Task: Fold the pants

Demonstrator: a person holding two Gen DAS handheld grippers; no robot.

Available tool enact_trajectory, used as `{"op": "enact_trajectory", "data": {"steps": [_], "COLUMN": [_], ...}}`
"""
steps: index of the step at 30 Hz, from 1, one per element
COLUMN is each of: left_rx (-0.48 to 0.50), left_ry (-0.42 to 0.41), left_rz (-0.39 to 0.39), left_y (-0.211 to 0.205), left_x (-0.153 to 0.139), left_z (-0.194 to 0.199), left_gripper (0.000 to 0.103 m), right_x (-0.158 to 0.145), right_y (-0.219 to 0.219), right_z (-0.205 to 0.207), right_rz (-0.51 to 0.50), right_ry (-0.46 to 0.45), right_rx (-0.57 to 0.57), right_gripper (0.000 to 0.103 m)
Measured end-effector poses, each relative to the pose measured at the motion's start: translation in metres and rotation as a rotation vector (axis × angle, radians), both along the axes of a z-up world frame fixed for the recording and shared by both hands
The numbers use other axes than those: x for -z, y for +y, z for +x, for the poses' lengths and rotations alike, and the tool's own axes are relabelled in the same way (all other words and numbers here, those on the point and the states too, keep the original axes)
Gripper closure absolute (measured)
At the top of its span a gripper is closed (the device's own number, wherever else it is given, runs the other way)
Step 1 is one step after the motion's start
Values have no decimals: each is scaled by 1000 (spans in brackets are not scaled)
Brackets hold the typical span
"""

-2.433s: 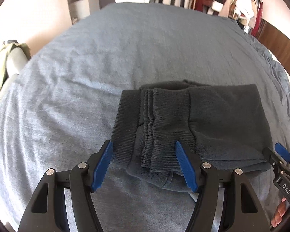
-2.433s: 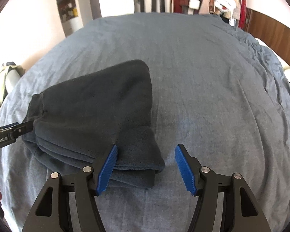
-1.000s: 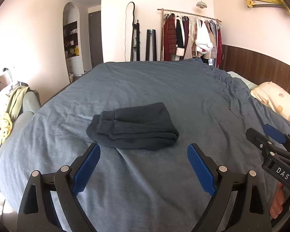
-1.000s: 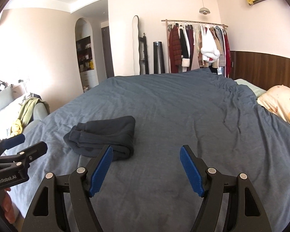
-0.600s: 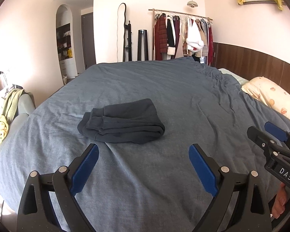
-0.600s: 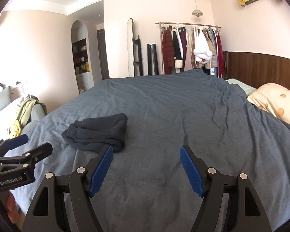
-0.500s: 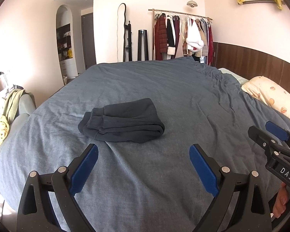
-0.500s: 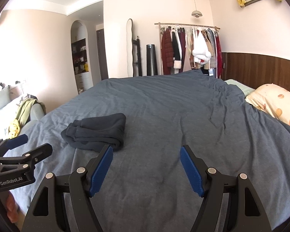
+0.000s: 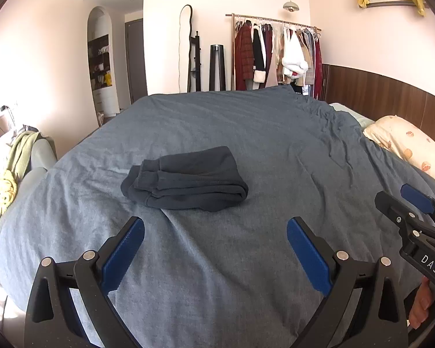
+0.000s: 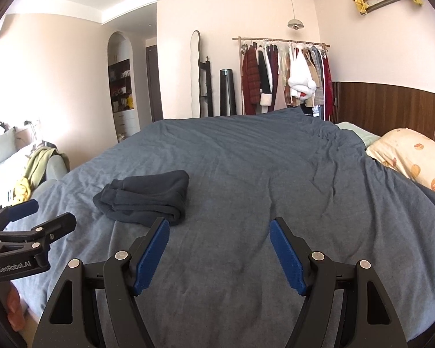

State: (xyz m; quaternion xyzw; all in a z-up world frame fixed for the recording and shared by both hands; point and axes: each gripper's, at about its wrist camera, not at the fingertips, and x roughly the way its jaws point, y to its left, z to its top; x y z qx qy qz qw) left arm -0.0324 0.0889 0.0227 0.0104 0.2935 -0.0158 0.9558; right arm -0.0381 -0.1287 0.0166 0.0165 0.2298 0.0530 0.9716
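The folded dark sweatpants (image 9: 185,181) lie on the blue-grey duvet (image 9: 275,145), ahead of my left gripper (image 9: 216,249) and ahead-left of my right gripper (image 10: 219,246). Both sets of fingers are spread wide, empty, apart from the sweatpants.

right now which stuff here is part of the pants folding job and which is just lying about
Part of the job:
- folded dark pants
- blue-grey bed cover they lie on
- left gripper, open
- right gripper, open

Just lying about:
- patterned pillow
- clothes rack
- green garment on the sofa
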Motion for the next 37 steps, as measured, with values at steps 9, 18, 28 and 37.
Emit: {"op": "enact_trajectory", "data": {"steps": [9,18,28,37], "left_rx": [-9,-17,-25,-31], "left_ry": [32,40,25,23], "left_rz": [-24,-14,26,26], "left_y": [2,-1,-7,-6], "left_x": [4,6,7,6], "left_z": [0,-1,-4,-5], "left_gripper": [3,0,0,0], "right_x": [1,5,8,8], "right_y": [-1,-2,-2,-3], "right_z": [-2,-2,-2,-2], "right_rz": [-1,3,8,10], "right_ry": [10,17,17,19], "right_rx": [-4,-3,1,-1], "right_gripper": [31,31,31,31]}}
